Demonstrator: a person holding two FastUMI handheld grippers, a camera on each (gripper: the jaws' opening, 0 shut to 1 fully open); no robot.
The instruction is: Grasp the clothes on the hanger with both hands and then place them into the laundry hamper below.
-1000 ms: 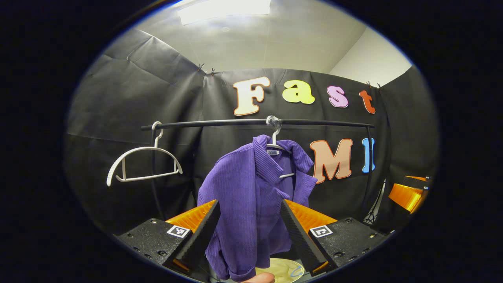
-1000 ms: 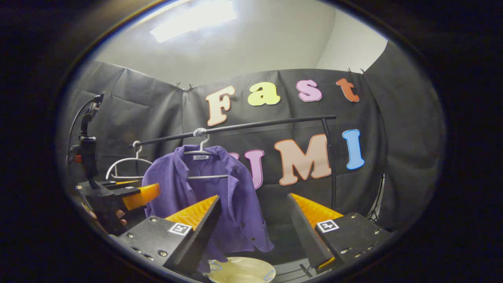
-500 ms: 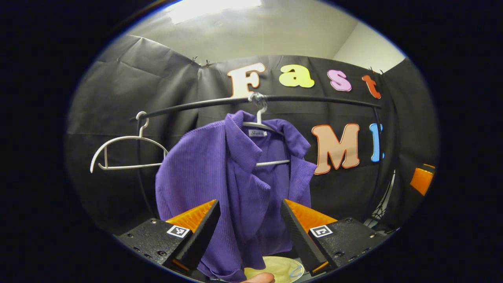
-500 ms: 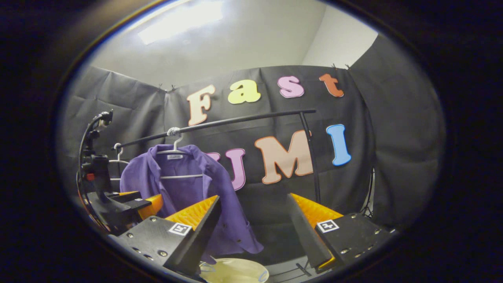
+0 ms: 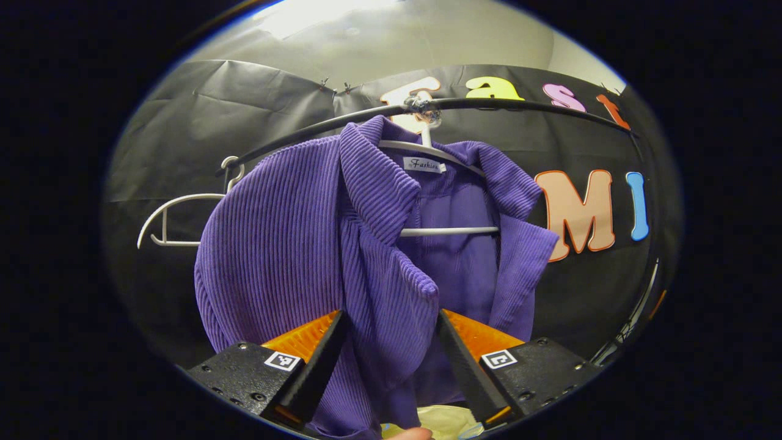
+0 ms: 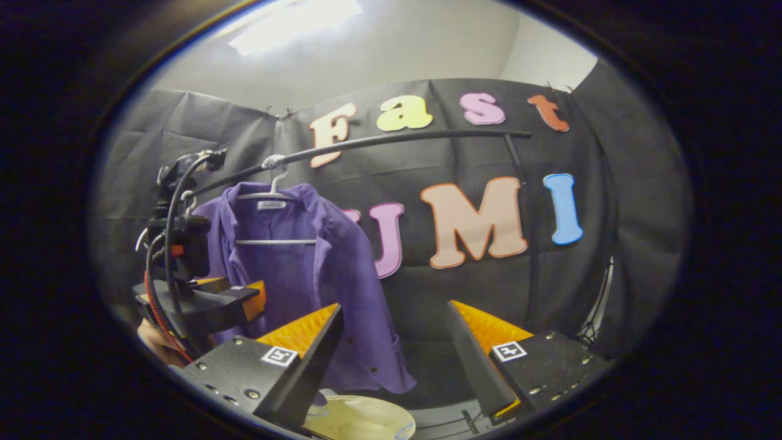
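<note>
Here, the shirt (image 5: 342,244) hangs on its hanger (image 5: 449,231) from the rail (image 5: 519,105), purple and ribbed, with the collar open and one front panel folded forward. In the left gripper view it is close in front of you, and that folded panel drops down between the fingers of your left gripper (image 5: 388,360). Those fingers are spread wide; the cloth lies in the gap, but you cannot tell whether either finger touches it. Below the hem a pale hamper (image 5: 443,421) shows at the bottom edge, under the shirt.

In the right gripper view the shirt (image 6: 330,275) is farther off and to the left, hanging square on the hanger (image 6: 275,241) under the rail (image 6: 397,139). Your right gripper (image 6: 394,360) has its fingers wide apart with nothing between them, and it is well apart from the shirt. The hamper (image 6: 357,421) sits low between its fingers, beneath the shirt. Your left gripper (image 6: 244,299) appears at the left, just beside the shirt's near side.

An empty second hanger (image 5: 171,214) hangs on the rail, left of the shirt.
</note>
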